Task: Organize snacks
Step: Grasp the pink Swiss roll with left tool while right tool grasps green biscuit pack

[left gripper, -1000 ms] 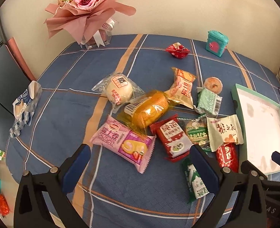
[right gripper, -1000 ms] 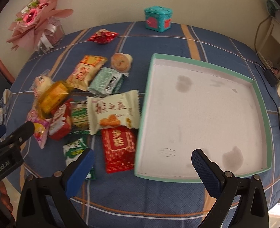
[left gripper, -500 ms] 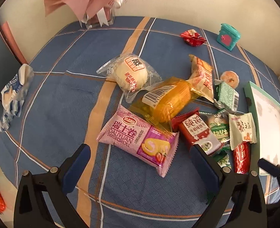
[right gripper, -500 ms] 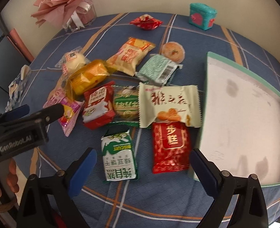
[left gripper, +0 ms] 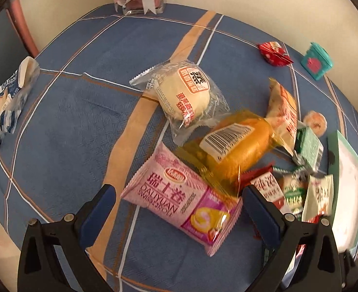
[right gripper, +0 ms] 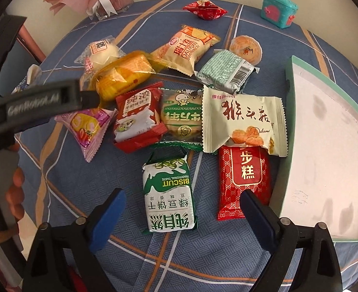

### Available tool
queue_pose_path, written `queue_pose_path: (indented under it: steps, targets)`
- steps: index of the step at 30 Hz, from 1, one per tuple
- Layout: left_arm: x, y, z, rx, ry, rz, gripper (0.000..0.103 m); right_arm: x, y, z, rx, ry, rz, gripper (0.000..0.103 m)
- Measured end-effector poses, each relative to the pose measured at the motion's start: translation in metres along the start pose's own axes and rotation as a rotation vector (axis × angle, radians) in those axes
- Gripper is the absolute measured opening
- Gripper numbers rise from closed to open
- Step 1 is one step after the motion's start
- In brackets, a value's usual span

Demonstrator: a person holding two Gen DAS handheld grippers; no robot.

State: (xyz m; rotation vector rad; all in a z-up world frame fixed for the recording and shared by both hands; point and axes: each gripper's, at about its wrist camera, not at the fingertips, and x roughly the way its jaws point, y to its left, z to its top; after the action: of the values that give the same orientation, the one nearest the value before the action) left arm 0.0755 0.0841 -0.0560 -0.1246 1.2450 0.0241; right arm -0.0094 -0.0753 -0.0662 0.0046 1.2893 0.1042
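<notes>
Several wrapped snacks lie in a heap on a blue plaid cloth. My left gripper point(left gripper: 179, 215) stands open low over the pink swiss roll packet point(left gripper: 181, 202), which lies between its fingers without the pads touching it. An orange cake packet point(left gripper: 237, 146) and a white bun packet point(left gripper: 183, 95) lie just beyond. My right gripper point(right gripper: 182, 219) is open around the near end of the green-and-white biscuit packet point(right gripper: 169, 194), pads apart from it. A red packet point(right gripper: 244, 180) lies by its right finger. The white tray with a teal rim point(right gripper: 288, 92) is to the right.
The left gripper's black body point(right gripper: 33, 104) and a person's fingers point(right gripper: 16, 189) fill the right wrist view's left side. At the back stand a vase of pink flowers point(left gripper: 142, 0), a red candy packet point(right gripper: 204, 9) and a teal box point(right gripper: 277, 9). A blue-white bag point(left gripper: 11, 95) lies far left.
Both grippers dropped lower and shifted left over the snacks. The pink packet now lies between the left fingers, the green biscuit packet between the right ones. The right jaws narrowed slightly.
</notes>
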Motion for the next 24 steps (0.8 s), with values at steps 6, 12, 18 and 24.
queue_pose_path:
  steps: [6,12,18,24]
  targets:
    - [0.012,0.001,-0.004,0.001,0.036,0.018,0.103,0.006,-0.001,-0.002,0.001,0.018,-0.006,0.096]
    - [0.019,0.022,-0.016,-0.013,0.062,0.019,0.103,0.012,-0.01,-0.001,0.006,0.025,-0.009,0.096]
    - [0.019,0.048,-0.024,-0.036,0.054,0.024,0.103,0.012,-0.015,-0.004,0.012,0.031,-0.012,0.089]
    - [0.016,0.049,-0.022,0.001,0.026,0.008,0.089,0.011,-0.017,-0.005,0.011,0.035,-0.005,0.076]
